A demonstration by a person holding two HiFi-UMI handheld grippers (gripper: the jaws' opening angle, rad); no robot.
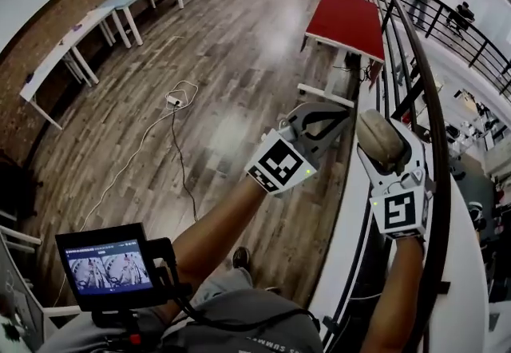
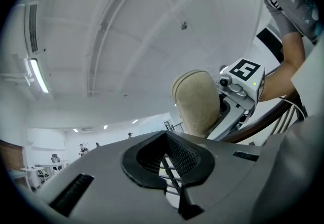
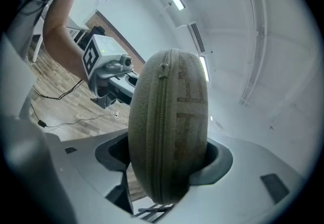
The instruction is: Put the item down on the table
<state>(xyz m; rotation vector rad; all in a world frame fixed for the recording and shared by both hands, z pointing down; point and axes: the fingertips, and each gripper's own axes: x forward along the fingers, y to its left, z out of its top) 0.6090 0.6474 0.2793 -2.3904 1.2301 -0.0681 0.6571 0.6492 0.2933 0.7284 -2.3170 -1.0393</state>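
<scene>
Khaki-beige woven case (image 3: 169, 126), same-tone zip, faint darker right-angled stripes on one side. Light grey left gripper (image 2: 169, 167) and right gripper (image 3: 167, 180), black ribbed pads (image 2: 187, 159). White cubes (image 1: 279, 164) with black square markers, green LED dots. Red table (image 1: 347, 20). Brown wood-plank floor (image 1: 231, 64). Reddish-brown brick wall (image 1: 48, 16).
</scene>
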